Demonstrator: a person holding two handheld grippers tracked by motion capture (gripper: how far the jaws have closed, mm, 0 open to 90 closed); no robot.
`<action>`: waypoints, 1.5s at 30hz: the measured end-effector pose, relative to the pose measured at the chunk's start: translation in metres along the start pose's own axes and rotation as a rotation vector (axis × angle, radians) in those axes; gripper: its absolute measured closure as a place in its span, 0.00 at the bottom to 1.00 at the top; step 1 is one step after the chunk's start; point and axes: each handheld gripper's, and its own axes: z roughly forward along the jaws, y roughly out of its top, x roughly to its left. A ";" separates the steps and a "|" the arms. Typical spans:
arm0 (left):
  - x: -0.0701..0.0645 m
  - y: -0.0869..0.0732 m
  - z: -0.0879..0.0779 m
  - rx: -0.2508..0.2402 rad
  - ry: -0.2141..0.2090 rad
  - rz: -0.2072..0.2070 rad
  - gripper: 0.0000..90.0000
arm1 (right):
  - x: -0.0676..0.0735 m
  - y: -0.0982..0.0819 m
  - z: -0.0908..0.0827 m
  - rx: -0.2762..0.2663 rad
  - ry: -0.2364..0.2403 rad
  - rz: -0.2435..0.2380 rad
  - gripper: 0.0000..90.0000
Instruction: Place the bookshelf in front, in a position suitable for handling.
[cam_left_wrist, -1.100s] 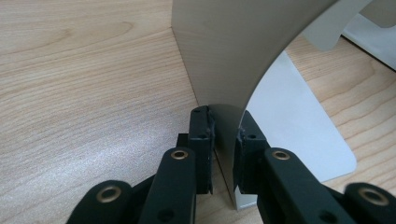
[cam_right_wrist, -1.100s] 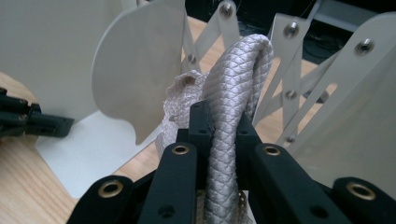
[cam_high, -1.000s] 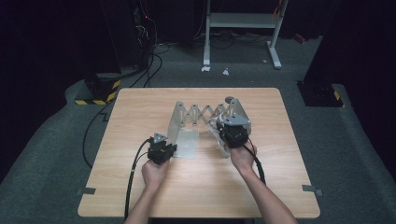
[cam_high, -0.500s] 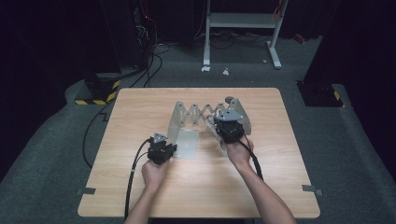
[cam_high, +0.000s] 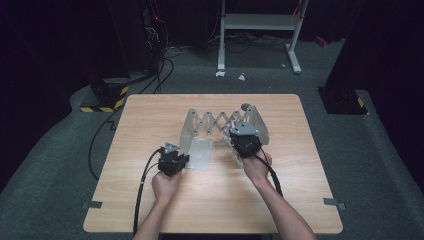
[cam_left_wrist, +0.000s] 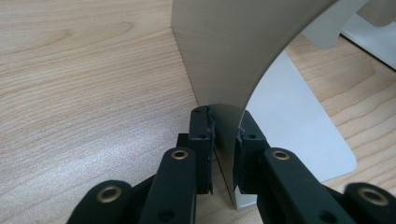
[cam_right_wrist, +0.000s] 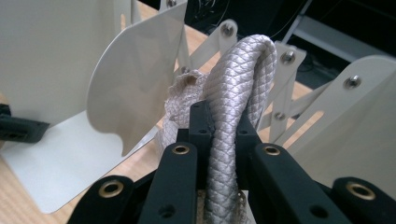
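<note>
The left gripper (cam_left_wrist: 223, 154) pinches the upright end plate (cam_left_wrist: 224, 51) of the rack (cam_high: 222, 122), its fingers (cam_left_wrist: 201, 140) pressed on either face near the plate's lower edge. The rack's long axis runs left to right across the table (cam_high: 150, 210), scissor links between its plates. The right gripper (cam_right_wrist: 223, 135) pinches a rope (cam_right_wrist: 238, 88) between its fingers; the rope rises and loops over beyond the fingertips, between the plates.

Pale metal expanding bookend rack (cam_high: 220, 125) standing upright mid-table, scissor links stretched between two end plates, left plate pinched at its edge, looped silvery braided rope (cam_right_wrist: 233, 116) clamped upright just beside the links
</note>
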 end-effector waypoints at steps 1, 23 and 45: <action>0.000 0.000 0.000 0.000 0.000 0.000 0.89 | 0.000 -0.002 0.000 0.014 0.013 0.009 0.93; 0.000 0.000 0.000 0.000 -0.001 0.001 0.89 | -0.001 -0.034 0.039 0.128 0.025 0.072 0.93; 0.000 0.000 0.000 0.001 -0.004 0.003 0.89 | -0.019 0.008 0.024 0.045 0.004 0.117 0.93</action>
